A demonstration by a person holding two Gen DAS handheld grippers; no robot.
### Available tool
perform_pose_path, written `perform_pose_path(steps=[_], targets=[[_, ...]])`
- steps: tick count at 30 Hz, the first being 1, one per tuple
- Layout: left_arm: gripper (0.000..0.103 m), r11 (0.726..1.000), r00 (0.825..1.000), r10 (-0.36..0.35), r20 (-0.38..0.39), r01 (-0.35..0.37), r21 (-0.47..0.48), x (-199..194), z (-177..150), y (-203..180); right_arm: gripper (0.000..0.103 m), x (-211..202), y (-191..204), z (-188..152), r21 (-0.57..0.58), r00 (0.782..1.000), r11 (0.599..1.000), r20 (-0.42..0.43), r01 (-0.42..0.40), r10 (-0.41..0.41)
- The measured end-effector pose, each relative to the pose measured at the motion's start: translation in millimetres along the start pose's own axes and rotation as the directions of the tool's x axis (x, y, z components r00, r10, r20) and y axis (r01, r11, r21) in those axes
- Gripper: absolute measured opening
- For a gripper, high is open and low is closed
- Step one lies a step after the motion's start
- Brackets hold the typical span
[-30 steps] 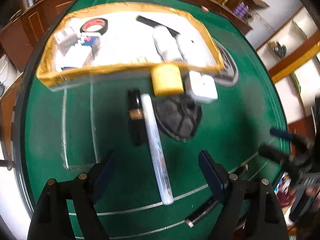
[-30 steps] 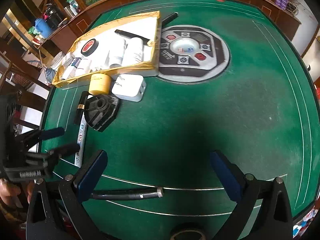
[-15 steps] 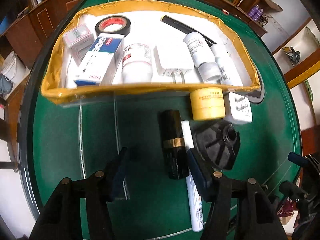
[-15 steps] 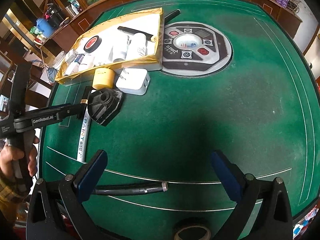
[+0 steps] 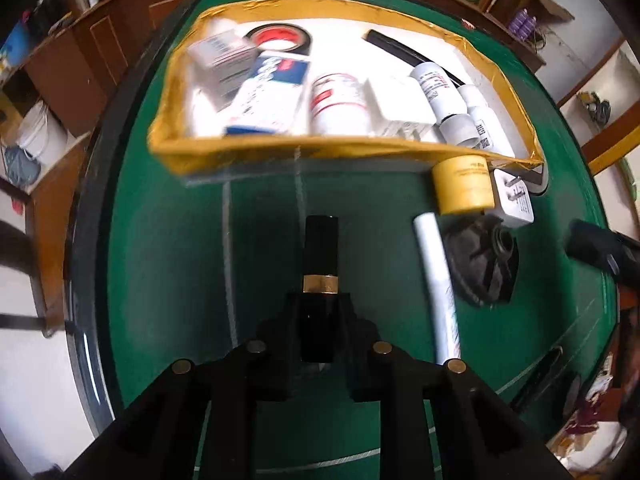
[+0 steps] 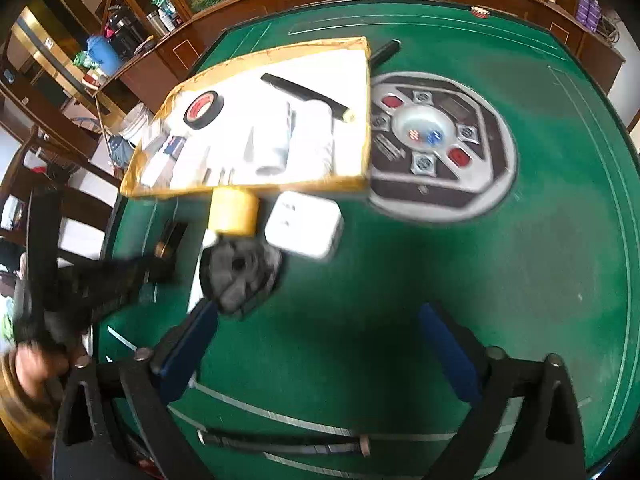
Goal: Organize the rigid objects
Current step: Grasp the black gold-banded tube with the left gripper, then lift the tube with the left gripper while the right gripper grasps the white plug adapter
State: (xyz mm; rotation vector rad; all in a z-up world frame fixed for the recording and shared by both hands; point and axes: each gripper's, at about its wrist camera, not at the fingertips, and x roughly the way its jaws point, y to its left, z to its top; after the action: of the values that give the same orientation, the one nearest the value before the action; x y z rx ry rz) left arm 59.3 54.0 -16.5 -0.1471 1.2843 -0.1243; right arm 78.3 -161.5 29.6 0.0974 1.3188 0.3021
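My left gripper [image 5: 319, 308] is shut on a black tube with a gold band [image 5: 320, 264], which points toward the gold-edged tray [image 5: 320, 156]. The tray holds boxes, white bottles, a tape roll [image 5: 280, 38] and a black pen. In front of the tray lie a yellow tape roll [image 5: 462, 184], a white plug adapter [image 5: 514, 198], a white paint marker [image 5: 436, 280] and a black plastic part [image 5: 484, 264]. My right gripper [image 6: 320, 340] is open and empty over the green felt, just behind the black part [image 6: 240, 276]. The left gripper [image 6: 156, 268] shows at the left of the right wrist view.
A round grey control panel [image 6: 440, 148] is set in the felt, right of the tray [image 6: 248, 188]. A black metal rod [image 6: 280, 442] lies near the table's front edge. Another black pen [image 6: 384, 52] lies behind the tray. Wooden rail and shelves surround the table.
My left gripper moved left over the black tube and shut on it. My right gripper moved forward toward the black part and the adapter.
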Motion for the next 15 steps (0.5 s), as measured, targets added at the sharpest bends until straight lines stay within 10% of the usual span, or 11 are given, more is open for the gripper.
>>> perform_pose_path(steps=[15], targets=[[0.019, 0.999, 1.0, -0.016, -0.015, 0.015, -0.05, -1.1, -3.4, 12.8, 0.056, 66.0, 19.3, 46.1, 0.005, 0.99, 0.995, -0.1, 0.099, -0.098]])
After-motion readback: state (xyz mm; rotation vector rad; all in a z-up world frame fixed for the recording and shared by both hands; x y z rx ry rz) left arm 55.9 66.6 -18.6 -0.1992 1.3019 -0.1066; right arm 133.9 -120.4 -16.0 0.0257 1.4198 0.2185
